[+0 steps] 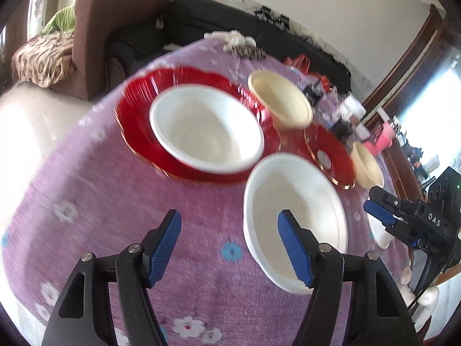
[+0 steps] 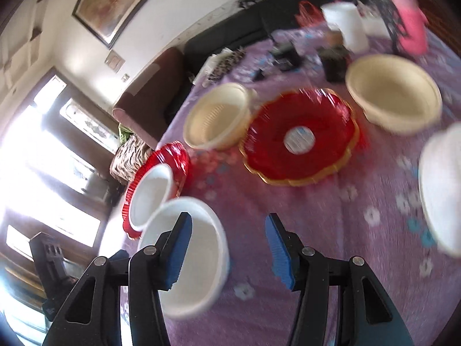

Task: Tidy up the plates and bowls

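On the purple flowered cloth, a white bowl [image 1: 207, 127] sits in a red plate [image 1: 135, 115]. A second white bowl [image 1: 302, 190] lies nearer, partly behind one finger of my open left gripper [image 1: 229, 230], whose pads touch nothing. Beyond stand two cream bowls [image 1: 279, 98] [image 1: 367, 167] and another red plate [image 1: 331, 150]. My right gripper [image 2: 227, 236] is open too, with only cloth between its pads and the near white bowl [image 2: 207, 248] behind its left finger. Ahead lie the red plate with a round sticker [image 2: 299, 138] and a cream bowl [image 2: 394, 95]. The right gripper [image 1: 374, 204] also shows at the right edge.
A third white bowl [image 2: 440, 187] sits at the right edge of the cloth. The table's far end holds clutter: a white tub [image 2: 348, 26], a pink object [image 2: 412, 26], dark small items [image 2: 334, 63]. A brown armchair [image 1: 95, 43] and a black sofa [image 1: 201, 20] stand beyond the table.
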{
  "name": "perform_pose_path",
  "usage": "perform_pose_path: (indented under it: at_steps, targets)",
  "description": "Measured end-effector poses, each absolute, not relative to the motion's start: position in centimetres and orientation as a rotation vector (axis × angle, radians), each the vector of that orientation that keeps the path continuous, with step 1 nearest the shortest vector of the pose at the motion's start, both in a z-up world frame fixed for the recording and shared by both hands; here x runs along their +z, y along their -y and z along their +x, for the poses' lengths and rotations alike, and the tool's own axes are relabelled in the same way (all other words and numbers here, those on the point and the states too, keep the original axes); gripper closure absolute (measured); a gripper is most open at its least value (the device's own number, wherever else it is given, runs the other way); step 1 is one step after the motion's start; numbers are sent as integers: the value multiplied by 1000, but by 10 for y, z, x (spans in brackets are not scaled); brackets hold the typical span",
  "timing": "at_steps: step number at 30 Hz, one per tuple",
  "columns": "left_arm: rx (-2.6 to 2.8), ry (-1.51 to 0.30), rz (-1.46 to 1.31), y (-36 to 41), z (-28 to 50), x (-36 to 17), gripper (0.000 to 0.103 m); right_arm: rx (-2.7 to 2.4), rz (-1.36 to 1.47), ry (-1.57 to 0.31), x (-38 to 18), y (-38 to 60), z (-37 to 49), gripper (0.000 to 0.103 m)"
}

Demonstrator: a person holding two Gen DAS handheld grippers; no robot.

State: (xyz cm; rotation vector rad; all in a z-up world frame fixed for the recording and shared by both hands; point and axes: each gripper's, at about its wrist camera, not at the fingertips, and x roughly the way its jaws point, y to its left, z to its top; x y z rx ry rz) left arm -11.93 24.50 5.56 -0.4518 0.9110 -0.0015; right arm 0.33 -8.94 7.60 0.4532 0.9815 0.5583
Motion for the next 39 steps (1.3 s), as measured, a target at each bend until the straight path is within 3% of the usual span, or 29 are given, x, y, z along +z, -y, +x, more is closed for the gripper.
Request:
perform_pose_path:
  at_steps: [7, 22, 31, 32, 33, 35, 39]
  targets:
    - [-3, -956, -451, -227, -114, 40, 34, 559, 488, -1024, 53, 96, -4, 45]
    - [-28, -909, -418, -213, -96, 65, 34, 324, 702, -1037, 22, 146, 64, 45]
    - [-36, -884, -421, -214, -83, 78, 34, 277, 681, -1025, 20, 139, 100, 45]
    - [-38, -887, -421, -214, -81, 79, 34, 268, 674, -1027, 20, 138, 101, 54]
    - [-47, -890, -425, -214, -78, 80, 34, 258, 668, -1033, 20, 138, 101, 70]
    - [-61, -895, -433, -211, -72, 82, 34, 284, 674, -1044, 16, 139, 99, 87]
    - [-93, -908, -424, -197, -57, 87, 34, 285, 652, -1041, 13, 143, 84, 88]
